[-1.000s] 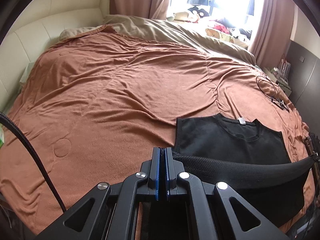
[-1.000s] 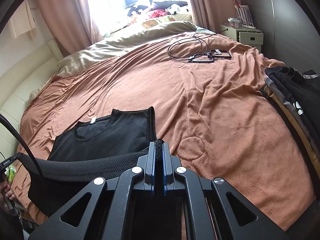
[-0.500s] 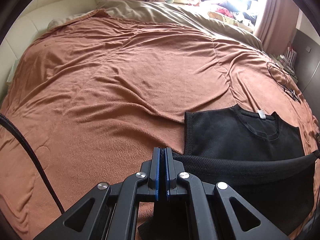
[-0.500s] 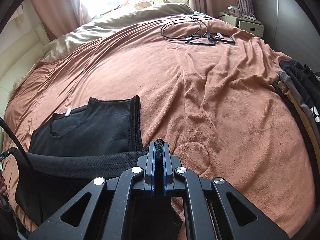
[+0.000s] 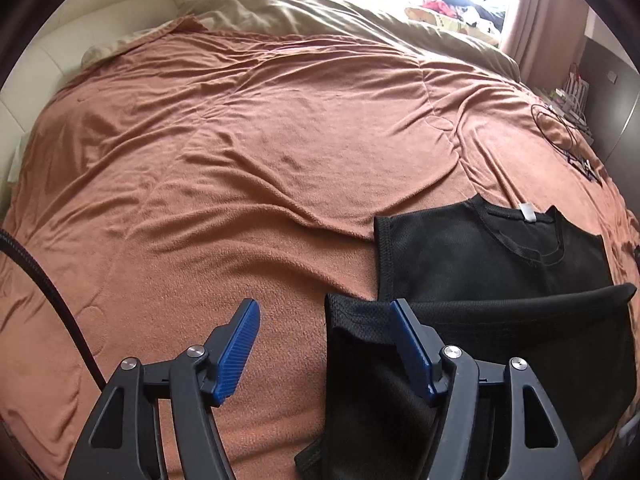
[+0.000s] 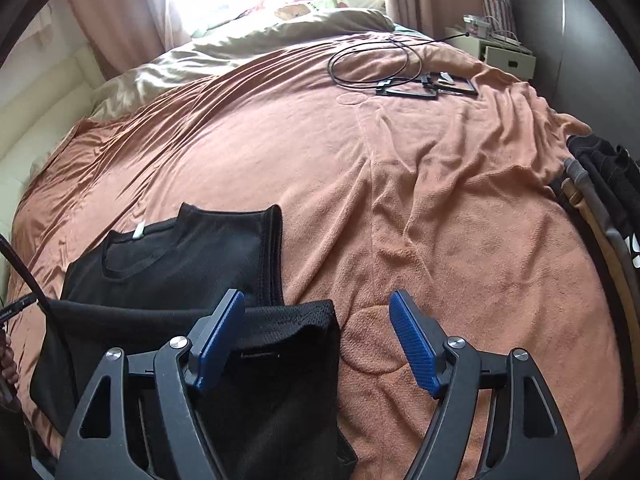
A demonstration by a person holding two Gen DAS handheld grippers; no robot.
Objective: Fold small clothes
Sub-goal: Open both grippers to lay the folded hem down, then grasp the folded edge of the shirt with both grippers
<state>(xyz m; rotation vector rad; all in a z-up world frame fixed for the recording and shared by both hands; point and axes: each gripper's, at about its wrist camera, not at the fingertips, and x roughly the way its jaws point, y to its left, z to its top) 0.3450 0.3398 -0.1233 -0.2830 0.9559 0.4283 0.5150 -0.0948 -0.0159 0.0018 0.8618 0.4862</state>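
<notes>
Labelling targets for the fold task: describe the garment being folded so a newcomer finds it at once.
Start at the big bed under the rust-orange blanket. Near its front edge, by the tongs, lies the black mesh shirt, its bottom hem folded up over it. A white neck tag sets it apart from the dark clothes pile at the blanket's right edge.

Bed blanket [image 5: 248, 128] — rust-brown fleece-like cloth, matt, softly creased, with a fine nap. Black garment [image 5: 480, 264] — matt mesh knit, its near folded band [image 6: 280, 316] showing small perforations; white sewn label at the collar. Left gripper [image 5: 324, 316] and right gripper [image 6: 316, 308] — matt black plastic arms, bright metal pivot screws; fingers [image 5: 236, 352] faced with blue ribbed pads. Headboard [image 5: 100, 28] — smooth cream upholstery with a slight sheen.
</notes>
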